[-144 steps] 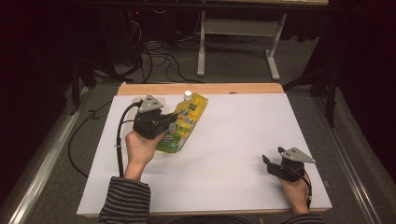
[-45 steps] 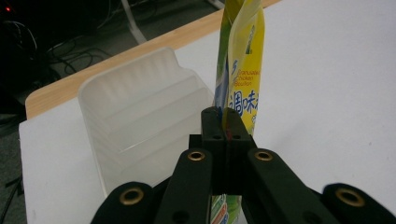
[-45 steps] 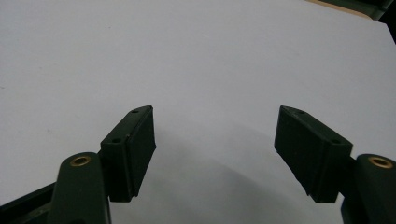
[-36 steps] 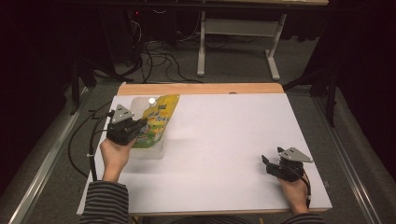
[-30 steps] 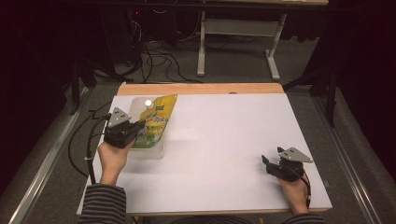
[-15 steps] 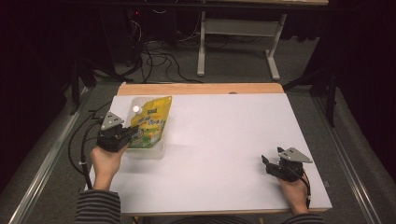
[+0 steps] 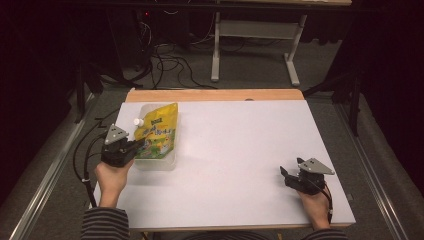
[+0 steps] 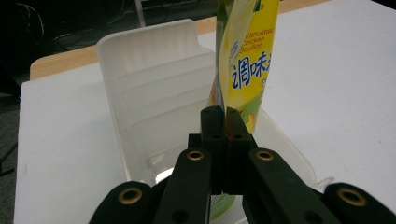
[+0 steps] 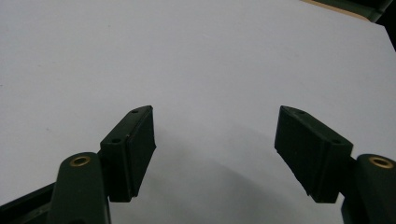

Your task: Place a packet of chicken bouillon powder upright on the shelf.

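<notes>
The left gripper (image 7: 131, 146) is closed on the lower edge of a yellow spouted pouch of chicken bouillon (image 7: 157, 132), its jaws pinched flat together on the pouch's thin seam in the left gripper view. That narrow edge grip probably serves to steer the pouch (image 8: 245, 60) without crushing its filled body. The pouch lies tilted in a clear plastic bin (image 7: 159, 163) at the near-left part of the desk (image 7: 240, 150), its white cap (image 7: 136, 121) pointing toward the bin's far-left corner. In the left gripper view the bin (image 8: 154, 79) shows ribbed, translucent walls, and the pouch leans along its right-hand side; whether the pouch rests fully on the bin's floor cannot be told. Judging by the hold, the pouch is either being set into the bin or adjusted there, and the bin's walls would keep it from sliding.

The right gripper (image 7: 290, 176) rests near the desk's near-right corner, well apart from the bin, with its jaws spread wide over bare white surface and nothing between them, apparently parked while the other hand works.

The desk has a plain white top with a strip of pale wood (image 7: 215, 95) along its far edge. Beyond it the room is dark, with grey carpet, a tangle of black cables (image 7: 165, 65) and the white legs of another desk (image 7: 255, 45).
</notes>
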Tool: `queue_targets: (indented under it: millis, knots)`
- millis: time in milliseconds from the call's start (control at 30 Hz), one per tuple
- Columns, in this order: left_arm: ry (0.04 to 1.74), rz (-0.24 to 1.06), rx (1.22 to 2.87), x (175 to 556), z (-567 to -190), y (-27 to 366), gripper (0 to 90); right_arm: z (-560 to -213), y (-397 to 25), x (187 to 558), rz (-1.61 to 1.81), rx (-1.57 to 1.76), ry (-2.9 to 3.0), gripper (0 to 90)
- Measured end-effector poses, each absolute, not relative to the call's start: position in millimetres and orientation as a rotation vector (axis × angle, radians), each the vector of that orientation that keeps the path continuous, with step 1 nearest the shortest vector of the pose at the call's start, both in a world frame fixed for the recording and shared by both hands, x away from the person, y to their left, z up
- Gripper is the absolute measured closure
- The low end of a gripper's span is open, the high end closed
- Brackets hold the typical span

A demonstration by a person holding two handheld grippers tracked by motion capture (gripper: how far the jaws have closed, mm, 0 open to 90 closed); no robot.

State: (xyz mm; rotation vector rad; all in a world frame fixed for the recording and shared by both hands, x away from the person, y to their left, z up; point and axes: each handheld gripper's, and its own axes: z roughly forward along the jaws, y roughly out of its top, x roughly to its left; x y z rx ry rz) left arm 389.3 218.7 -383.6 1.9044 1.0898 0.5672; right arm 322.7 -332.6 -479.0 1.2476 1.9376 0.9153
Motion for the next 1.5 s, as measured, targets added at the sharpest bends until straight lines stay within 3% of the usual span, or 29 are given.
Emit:
queue_targets:
  millis: [900, 1367, 1500]
  knots:
    - [1.099, 0.558, 1.897, 373, -408, 225, 88.4, -479, -333, 323, 0.913, 1.246, 1.935, 29.5]
    - [1.118, 0.572, 1.868, 369, -406, 226, 65.7, -479, -333, 323, 0.912, 1.247, 1.936, 29.5]
    - [1.116, 0.580, 1.872, 368, -406, 226, 65.8, -479, -333, 323, 0.912, 1.247, 1.936, 29.5]
